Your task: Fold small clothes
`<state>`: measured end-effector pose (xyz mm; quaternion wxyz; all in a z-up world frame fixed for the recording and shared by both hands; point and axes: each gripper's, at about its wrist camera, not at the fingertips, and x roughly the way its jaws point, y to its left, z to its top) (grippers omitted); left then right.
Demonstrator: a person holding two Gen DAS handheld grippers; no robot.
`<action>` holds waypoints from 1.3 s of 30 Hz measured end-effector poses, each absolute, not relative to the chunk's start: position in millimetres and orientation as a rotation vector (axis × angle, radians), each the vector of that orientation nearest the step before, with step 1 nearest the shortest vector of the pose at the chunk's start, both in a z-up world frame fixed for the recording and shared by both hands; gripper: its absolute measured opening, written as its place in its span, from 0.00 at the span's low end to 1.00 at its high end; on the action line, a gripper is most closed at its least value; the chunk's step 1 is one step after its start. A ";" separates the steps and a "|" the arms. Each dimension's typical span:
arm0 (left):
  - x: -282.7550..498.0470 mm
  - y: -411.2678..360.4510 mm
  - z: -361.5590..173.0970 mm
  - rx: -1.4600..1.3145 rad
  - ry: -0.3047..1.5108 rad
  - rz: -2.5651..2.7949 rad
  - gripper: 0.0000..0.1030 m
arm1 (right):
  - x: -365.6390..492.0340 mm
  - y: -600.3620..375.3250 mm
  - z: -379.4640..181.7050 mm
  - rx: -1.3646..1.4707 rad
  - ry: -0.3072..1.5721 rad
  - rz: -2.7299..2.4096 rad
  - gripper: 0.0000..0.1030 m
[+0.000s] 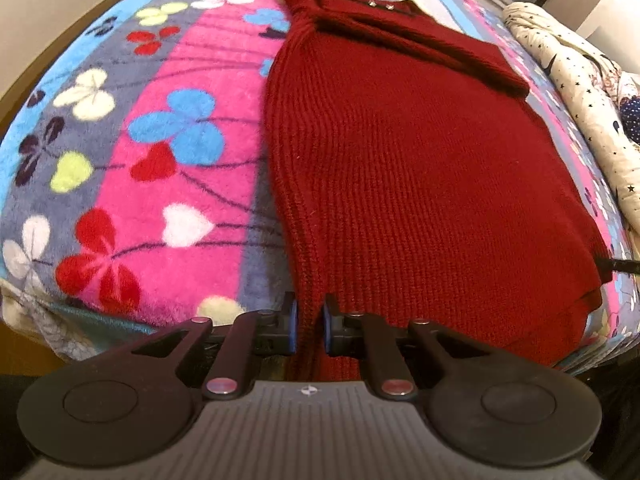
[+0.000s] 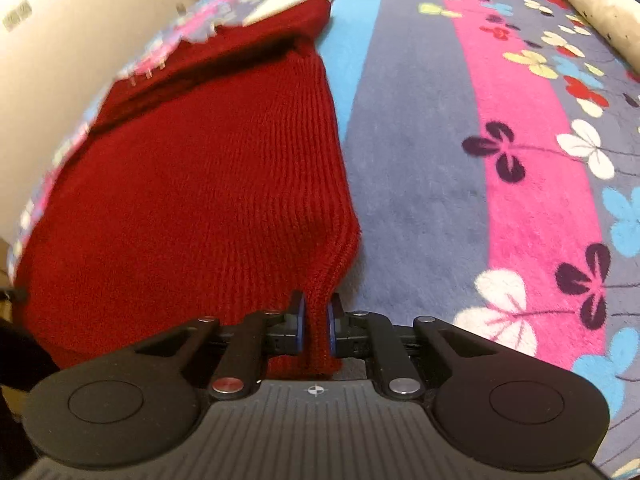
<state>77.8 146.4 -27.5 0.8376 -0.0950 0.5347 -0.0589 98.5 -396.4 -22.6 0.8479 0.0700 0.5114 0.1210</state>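
I had the red sweater point(image 1: 400, 152) pinched at its near edge with both tools, and the rest of it lay flat ahead of the jaws on the flowery blanket point(image 1: 192, 92). My left gripper point(image 1: 310, 326) was squeezed nearly closed on a thick fold at one bottom corner, with the knit bunched between the blue pads. My right gripper point(image 2: 316, 326) was squeezed the same way on the other bottom corner, and a narrow strip of knit point(image 2: 320, 320) ran down between its jaws. I worried most about that right grip, because it looked like it held only a thin bit of edge, and it could slip out if I lifted fast. The knit looked soft and stretchy, so a hard pull could stretch the hem or drag the whole sweater toward me instead of folding it. A sleeve point(image 1: 440, 40) lay folded across the far part, beyond the jaws, and I thought it might flop loose if the cloth jerked. If one hand rose higher than the other, the fold could come out crooked. The fuzzy blanket might also catch the knit.
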 end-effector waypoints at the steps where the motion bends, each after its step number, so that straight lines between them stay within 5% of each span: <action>1: 78.2 146.8 -28.9 -0.202 1.141 -0.122 0.13 | 99.0 -392.1 -26.0 0.119 1.097 0.251 0.15; 10: 75.2 139.3 -32.0 -0.149 1.151 -0.151 0.14 | 101.9 -383.6 -29.6 0.077 1.121 0.258 0.18; 20: 71.0 135.2 -15.3 -0.130 1.094 -0.193 0.10 | 89.9 -390.2 -7.1 0.125 1.014 0.278 0.10; 39: -18.1 164.8 164.4 -0.110 0.691 -0.420 0.08 | -40.0 -427.2 143.9 0.353 0.521 0.351 0.08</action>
